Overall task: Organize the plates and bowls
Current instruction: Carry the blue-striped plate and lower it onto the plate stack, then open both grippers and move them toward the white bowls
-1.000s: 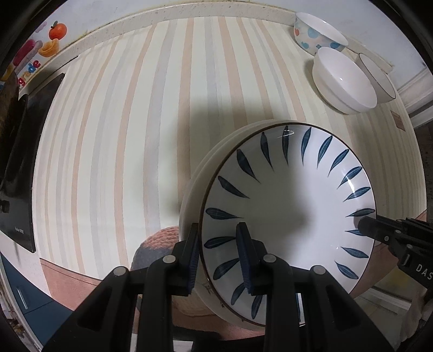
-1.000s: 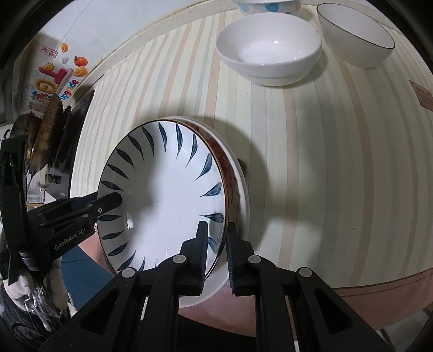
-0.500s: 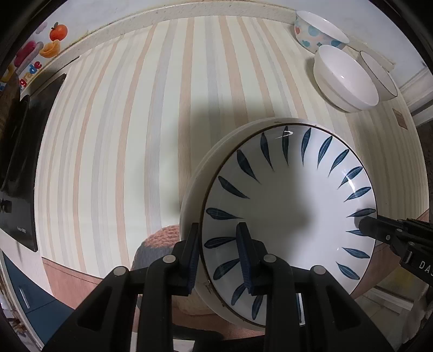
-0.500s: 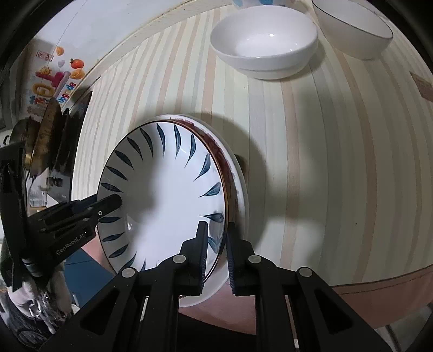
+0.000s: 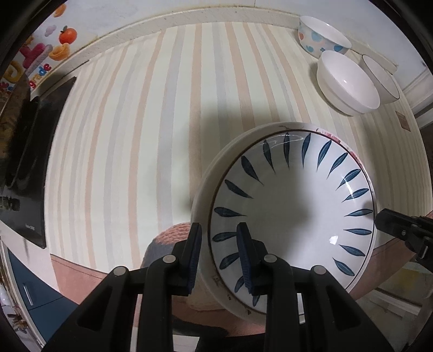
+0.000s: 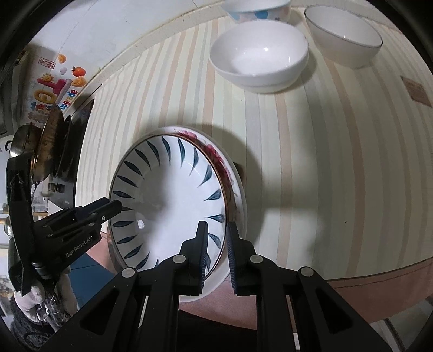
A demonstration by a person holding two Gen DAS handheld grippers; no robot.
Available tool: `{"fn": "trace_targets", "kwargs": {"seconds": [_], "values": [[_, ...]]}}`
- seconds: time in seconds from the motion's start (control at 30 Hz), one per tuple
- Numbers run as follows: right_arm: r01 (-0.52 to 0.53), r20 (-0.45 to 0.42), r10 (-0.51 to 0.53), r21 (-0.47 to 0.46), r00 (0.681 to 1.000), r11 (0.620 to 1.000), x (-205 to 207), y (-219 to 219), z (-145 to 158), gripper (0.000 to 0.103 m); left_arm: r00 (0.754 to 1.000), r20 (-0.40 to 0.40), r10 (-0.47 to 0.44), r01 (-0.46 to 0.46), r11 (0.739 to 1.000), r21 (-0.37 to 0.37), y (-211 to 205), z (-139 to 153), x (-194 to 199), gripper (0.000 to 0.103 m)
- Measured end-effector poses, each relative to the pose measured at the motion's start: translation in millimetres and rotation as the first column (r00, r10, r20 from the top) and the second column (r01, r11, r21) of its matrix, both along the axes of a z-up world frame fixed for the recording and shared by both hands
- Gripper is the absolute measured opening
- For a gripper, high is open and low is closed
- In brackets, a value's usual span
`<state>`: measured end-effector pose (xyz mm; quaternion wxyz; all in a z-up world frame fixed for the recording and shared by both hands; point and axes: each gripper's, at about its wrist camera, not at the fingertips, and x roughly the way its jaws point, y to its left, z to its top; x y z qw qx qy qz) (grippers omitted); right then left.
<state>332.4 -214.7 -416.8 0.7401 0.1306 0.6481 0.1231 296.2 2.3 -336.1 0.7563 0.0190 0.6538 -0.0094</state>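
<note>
Blue-leaf plate (image 5: 292, 214) sitting nested on a bigger white plate (image 5: 213, 173) with a red flower pattern along its rim, the pair hanging partly past the near edge of the striped desk (image 5: 130, 140). Looks held up rather than resting flat, hard to say for sure.

Left claw (image 5: 219, 245) clenched across the stacked rims on the near-left side, one pad outside the white plate, one pad inside the leaf plate. Right claw (image 6: 217, 243) pinched tight on the opposite rim, apparently catching both plates too.

Further out: plain white bowl (image 6: 258, 63), dark-rimmed bowl (image 6: 343, 39) and a dotted bowl (image 6: 255, 9) clustered at the far right of the desk, well apart from the plates. Dark stove stuff off to the left.

Risks, guessing here: glazed rims are slick, so any uneven lift between the two hands could tip the stack and let the top plate slide off the lower one. Also sketchy with so much overhang past the desk edge, a slip means floor. Could clip the bowls if swung that way carelessly.
</note>
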Motion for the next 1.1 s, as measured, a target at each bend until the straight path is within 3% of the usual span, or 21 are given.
{"fn": "trace_targets", "kwargs": {"seconds": [0.17, 0.43, 0.7, 0.87, 0.93, 0.97, 1.1], "values": [[-0.015, 0.043, 0.018, -0.056, 0.999, 0.998, -14, 9, 24, 0.017, 0.998, 0.063, 0.014, -0.015, 1.0, 0.006, 2, 28, -15, 0.024], [0.01, 0.151, 0.007, -0.106, 0.989, 0.994, -66, 18, 92, 0.02, 0.979, 0.2, 0.032, -0.025, 0.999, -0.038, -2, 109, -68, 0.025], [0.05, 0.271, -0.012, -0.134, 0.962, 0.99, -126, 22, 169, 0.055, 0.952, 0.306, 0.026, -0.005, 0.997, -0.072, -8, 169, -113, 0.028], [0.076, 0.337, -0.022, -0.147, 0.941, 0.986, -160, 26, 203, 0.077, 0.931, 0.365, 0.021, 0.002, 0.998, -0.062, -5, 194, -139, 0.041], [0.092, 0.371, -0.027, -0.158, 0.928, 0.983, -175, 29, 218, 0.082, 0.929, 0.37, 0.025, 0.003, 0.997, -0.074, -3, 200, -146, 0.072], [0.095, 0.384, -0.023, -0.17, 0.923, 0.981, -181, 31, 224, 0.084, 0.926, 0.376, 0.028, 0.003, 0.997, -0.081, -1, 202, -149, 0.079], [0.099, 0.411, -0.01, -0.196, 0.912, 0.976, -198, 37, 240, 0.086, 0.921, 0.39, 0.019, 0.015, 0.996, -0.083, 0, 210, -162, 0.082]]}}
